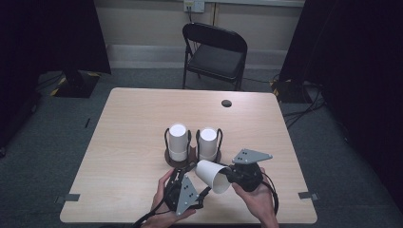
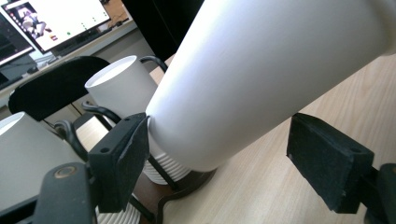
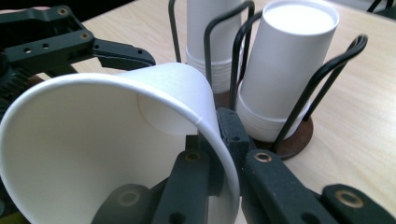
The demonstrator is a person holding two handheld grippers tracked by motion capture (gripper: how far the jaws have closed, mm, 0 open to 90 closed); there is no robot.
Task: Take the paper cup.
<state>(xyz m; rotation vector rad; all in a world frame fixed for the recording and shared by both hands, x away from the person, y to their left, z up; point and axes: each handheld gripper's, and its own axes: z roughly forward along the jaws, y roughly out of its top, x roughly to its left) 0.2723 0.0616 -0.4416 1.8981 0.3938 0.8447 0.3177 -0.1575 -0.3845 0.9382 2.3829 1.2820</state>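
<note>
My right gripper [image 1: 227, 176] [image 3: 218, 154] is shut on the rim of a white paper cup [image 1: 211, 175] [image 3: 93, 140], which it holds sideways above the table with the mouth toward the person. The cup's closed end [image 2: 271, 70] lies between the jaws of my left gripper [image 1: 191, 167] [image 2: 219, 158], which stand open: one pad [image 2: 122, 158] is at the cup's wall, the other pad [image 2: 329, 158] is clear of it. Just behind, two stacks of upside-down white cups [image 1: 177, 141] [image 1: 208, 142] [image 3: 289, 60] stand in a black wire holder [image 1: 177, 162].
The light wooden table [image 1: 142, 114] has a round cable hole [image 1: 226, 103] near its far edge. A black folding chair [image 1: 215, 52] stands behind it. A lit monitor [image 2: 51, 18] appears in the left gripper view.
</note>
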